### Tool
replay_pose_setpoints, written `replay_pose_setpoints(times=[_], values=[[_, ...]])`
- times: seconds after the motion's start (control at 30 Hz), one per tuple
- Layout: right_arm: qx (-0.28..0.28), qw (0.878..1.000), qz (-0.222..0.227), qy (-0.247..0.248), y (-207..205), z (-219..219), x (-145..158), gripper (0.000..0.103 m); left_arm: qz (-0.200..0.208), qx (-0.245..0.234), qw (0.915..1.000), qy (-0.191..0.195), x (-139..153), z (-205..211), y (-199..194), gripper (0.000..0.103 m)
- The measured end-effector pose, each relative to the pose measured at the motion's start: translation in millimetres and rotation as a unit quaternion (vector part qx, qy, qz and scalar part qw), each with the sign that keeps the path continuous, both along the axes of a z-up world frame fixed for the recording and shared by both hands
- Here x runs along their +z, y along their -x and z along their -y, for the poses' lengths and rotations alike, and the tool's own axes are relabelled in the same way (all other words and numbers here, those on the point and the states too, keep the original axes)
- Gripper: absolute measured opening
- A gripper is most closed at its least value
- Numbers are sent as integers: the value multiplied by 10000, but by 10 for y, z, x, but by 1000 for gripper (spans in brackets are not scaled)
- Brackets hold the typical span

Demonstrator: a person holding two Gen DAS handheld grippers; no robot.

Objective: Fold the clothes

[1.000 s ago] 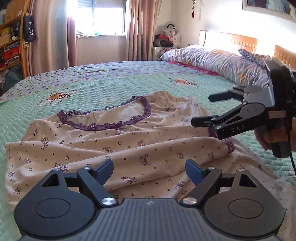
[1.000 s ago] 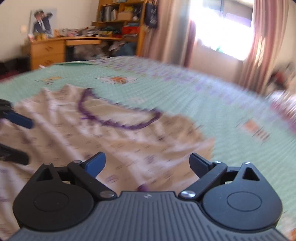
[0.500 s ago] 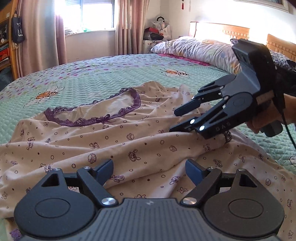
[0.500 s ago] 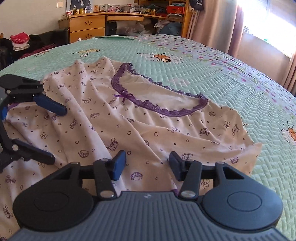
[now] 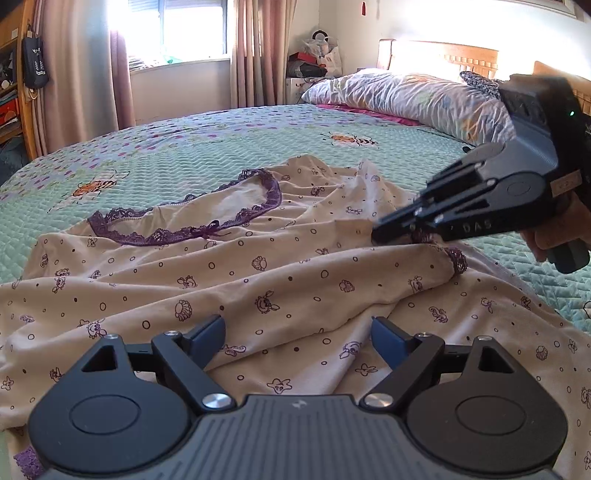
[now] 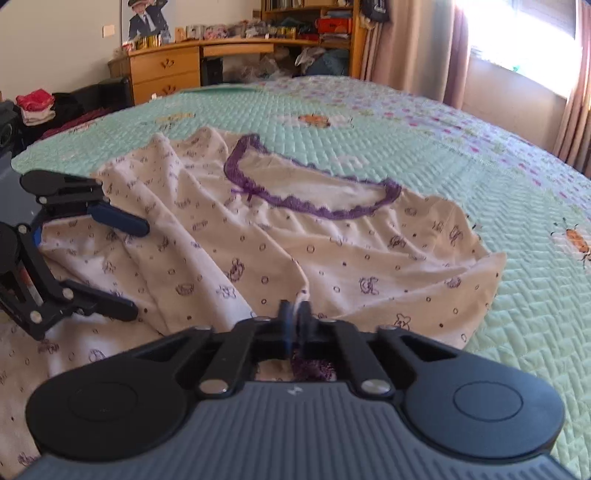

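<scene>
A cream nightshirt [image 5: 258,273] with small purple prints and a purple lace neckline [image 5: 207,225] lies rumpled on the green quilted bed [image 5: 221,147]. My left gripper [image 5: 297,334] hovers open low over the shirt's near part, nothing between its fingers. My right gripper [image 6: 294,317] is shut on the nightshirt [image 6: 332,251], pinching a fold beside a purple lace sleeve cuff [image 6: 314,367]. In the left wrist view the right gripper [image 5: 376,232] comes in from the right, its tips closed on the cloth near the lace cuff [image 5: 456,258]. In the right wrist view the open left gripper [image 6: 129,266] sits at the left.
A pillow [image 5: 406,99] and wooden headboard [image 5: 443,55] lie at the bed's far right in the left wrist view. Curtains and a window [image 5: 177,29] stand behind. A wooden desk [image 6: 177,70] and shelves stand beyond the bed in the right wrist view.
My right gripper swung in over the shirt, lowered to the sleeve fold and closed on it. The left gripper stayed open and shifted slightly.
</scene>
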State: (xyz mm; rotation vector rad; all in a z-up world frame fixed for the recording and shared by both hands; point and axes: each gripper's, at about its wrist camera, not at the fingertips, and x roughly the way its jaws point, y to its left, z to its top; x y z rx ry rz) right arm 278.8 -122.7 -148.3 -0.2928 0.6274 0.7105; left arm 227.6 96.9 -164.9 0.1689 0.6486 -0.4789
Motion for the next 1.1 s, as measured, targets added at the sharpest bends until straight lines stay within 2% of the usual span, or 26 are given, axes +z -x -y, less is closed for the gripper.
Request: replay_pose_setpoints(times=[0.13,0.2,0.3,0.37,0.43,0.53,0.63,0.67,0.7,0.73,0.77,0.87,1.03,1.07,1.1], values=[[-121,9975,620,315,70,-90,146,2,-59,-29,9998,-166,-48,46,-5,89],[-538,9945,791,436,11,-79,217,1,-70,-47,9998,-186,-51,50,-2,90],[-1101,9907,531,590,-147,-33,156,1,-93,-80,9998,-172,-58,41,3,90],[-1258,9877,307,876,-189,-30,23,0,-94,-99,9998,-171,-53,36,12,90],[-1338,9876,259,778,-193,-1,-9,1,-91,-103,9998,-165,-52,33,18,90],[-833,9957,261,299,-204,-99,99,10,-78,-130,9998,-161,-49,33,25,91],[-325,9990,262,-182,-215,-197,207,11,-56,-160,9998,-126,-55,29,39,92],[-155,9990,262,-342,-219,-229,243,18,-50,-163,9998,-108,-58,26,42,92],[15,9984,262,-502,-222,-262,279,30,-44,-166,9998,-90,-60,24,45,92],[185,9973,261,-662,-226,-294,315,33,-39,-169,9998,-71,-63,21,48,92],[358,9972,269,-593,-251,-396,306,34,-34,-170,9998,-56,-68,17,46,92],[822,9961,305,80,-362,-817,183,32,-16,-177,9998,-51,-82,16,44,93],[1137,9921,297,450,-413,-1083,76,32,9,-188,9998,-97,-90,29,53,94],[1200,9910,295,523,-423,-1137,55,30,9,-188,9998,-100,-92,30,53,94],[1262,9898,294,597,-433,-1190,33,21,11,-188,9998,-98,-94,28,54,94]])
